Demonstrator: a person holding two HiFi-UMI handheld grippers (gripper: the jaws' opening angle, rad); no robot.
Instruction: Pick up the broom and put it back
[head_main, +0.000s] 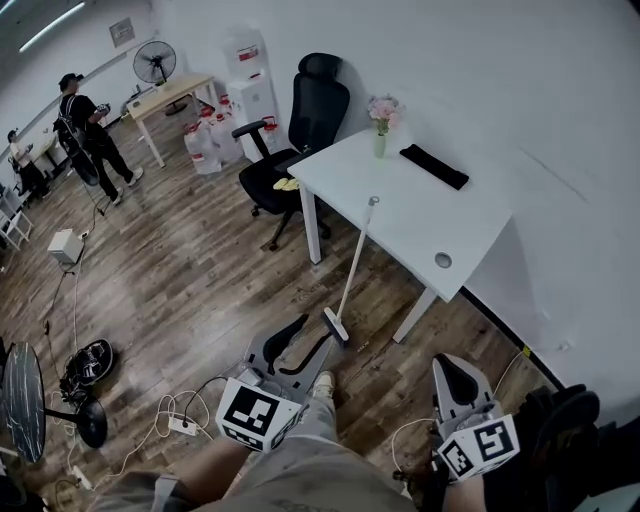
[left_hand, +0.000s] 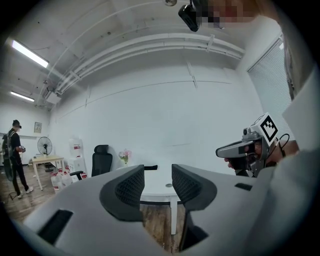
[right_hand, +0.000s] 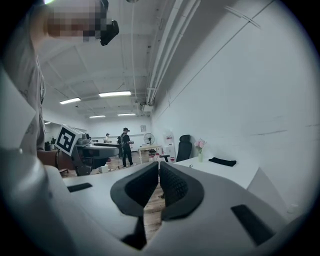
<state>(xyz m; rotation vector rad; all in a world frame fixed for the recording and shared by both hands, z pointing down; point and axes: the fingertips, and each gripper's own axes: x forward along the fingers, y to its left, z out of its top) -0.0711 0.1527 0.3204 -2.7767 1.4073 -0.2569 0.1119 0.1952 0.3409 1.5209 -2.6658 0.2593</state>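
1. Head view, nearest: the person's legs fill the bottom edge. The left gripper (head_main: 308, 338) and right gripper (head_main: 458, 372) are held out low over the wooden floor (head_main: 180, 270).
2. Left gripper view: its jaws stand spread, with nothing between them.
3. Right gripper view: its jaws are pressed together and hold nothing.
4. Just ahead of the left gripper stands the broom (head_main: 353, 262), which neither gripper touches. Its head rests on the floor, and its pale handle tilts up to lean on the near edge of the white table (head_main: 420, 220).
5. Toward the table's far side stand a vase of pink flowers (head_main: 382, 118) and a flat black object (head_main: 433, 166).
6. A black office chair (head_main: 300, 125) stands at the table's left end.
7. Farthest off, at the upper left, a person in dark clothes (head_main: 90, 130) stands near a wooden table (head_main: 170, 93) and a standing fan (head_main: 155, 62).
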